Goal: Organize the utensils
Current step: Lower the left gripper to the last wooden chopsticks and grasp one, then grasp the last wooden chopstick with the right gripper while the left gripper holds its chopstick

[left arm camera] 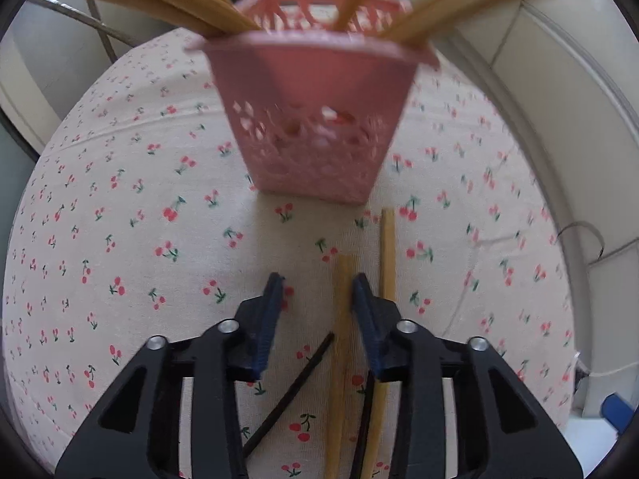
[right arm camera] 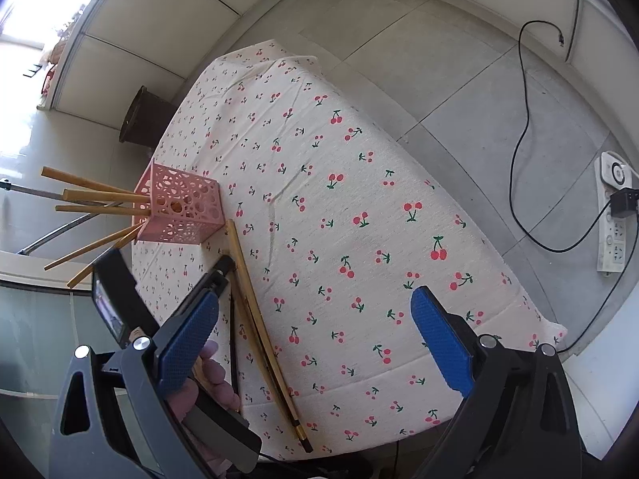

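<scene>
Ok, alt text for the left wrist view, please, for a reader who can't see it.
The left gripper reaches down over a cherry-print tablecloth, its fingers straddling a wooden chopstick without clearly pinching it. A second chopstick lies just right of them, and a pink basket holding more chopsticks stands just beyond.

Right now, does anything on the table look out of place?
Yes. Several chopsticks lie loose on the cherry tablecloth in front of the pink basket, while others already stand inside it. The left tool straddles one loose stick.
</scene>
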The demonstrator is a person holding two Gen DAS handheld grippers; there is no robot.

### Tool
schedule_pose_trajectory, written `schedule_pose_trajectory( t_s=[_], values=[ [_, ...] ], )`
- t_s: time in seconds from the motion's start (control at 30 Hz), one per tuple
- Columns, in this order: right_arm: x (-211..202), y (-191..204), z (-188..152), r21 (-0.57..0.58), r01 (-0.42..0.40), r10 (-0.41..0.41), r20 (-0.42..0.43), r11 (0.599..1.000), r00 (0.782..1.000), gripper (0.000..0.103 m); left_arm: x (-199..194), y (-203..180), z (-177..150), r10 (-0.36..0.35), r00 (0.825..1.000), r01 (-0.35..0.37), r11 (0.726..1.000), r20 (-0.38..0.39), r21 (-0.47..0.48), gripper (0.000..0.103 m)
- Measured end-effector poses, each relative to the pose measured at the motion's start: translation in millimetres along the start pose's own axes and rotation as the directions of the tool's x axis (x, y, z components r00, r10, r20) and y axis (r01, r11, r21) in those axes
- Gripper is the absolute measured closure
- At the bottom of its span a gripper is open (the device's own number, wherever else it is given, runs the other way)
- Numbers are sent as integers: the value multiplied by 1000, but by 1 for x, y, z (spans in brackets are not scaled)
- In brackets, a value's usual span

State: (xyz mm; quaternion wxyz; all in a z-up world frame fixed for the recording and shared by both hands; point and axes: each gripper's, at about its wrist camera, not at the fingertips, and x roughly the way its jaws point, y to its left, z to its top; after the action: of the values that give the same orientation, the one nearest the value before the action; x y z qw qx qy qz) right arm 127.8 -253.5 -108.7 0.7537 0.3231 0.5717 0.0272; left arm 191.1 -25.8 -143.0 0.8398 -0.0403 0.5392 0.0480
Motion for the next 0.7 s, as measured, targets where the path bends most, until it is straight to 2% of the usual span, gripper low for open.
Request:
schedule_pose_trajectory(
  t_s=[0.07, 0.1, 0.23, 0.37, 0.6, 0.7],
  values=[
    [0, -1, 1, 8, 6, -6, 1, 1000, 1000, 9, 0, -9, -2, 0, 1000, -1, 999, 17, 41, 92],
    [0, -2, 1, 10, 8, -8, -1, 1000, 1000, 9, -1, -13, -3, -19, 1000, 18, 998, 22, 55, 97],
    [8, -5, 3, -1, 43, -43, -10, 999, 999, 9, -14, -17, -5, -153, 987, 151, 988, 48, 45, 97],
    [21, -6, 7, -5, 97, -97, -14, 995, 995, 9, -44, 0, -10, -270, 960, 271, 963, 67, 7, 97],
    [64, 18, 15, -92, 173, -175, -16, 981, 984, 9, -76, 53, -15, -323, 945, 326, 942, 59, -73, 97],
    [79, 37, 15, -134, 196, -198, 5, 971, 980, 9, -90, 68, -18, -301, 951, 306, 949, 75, -76, 97]
  ],
)
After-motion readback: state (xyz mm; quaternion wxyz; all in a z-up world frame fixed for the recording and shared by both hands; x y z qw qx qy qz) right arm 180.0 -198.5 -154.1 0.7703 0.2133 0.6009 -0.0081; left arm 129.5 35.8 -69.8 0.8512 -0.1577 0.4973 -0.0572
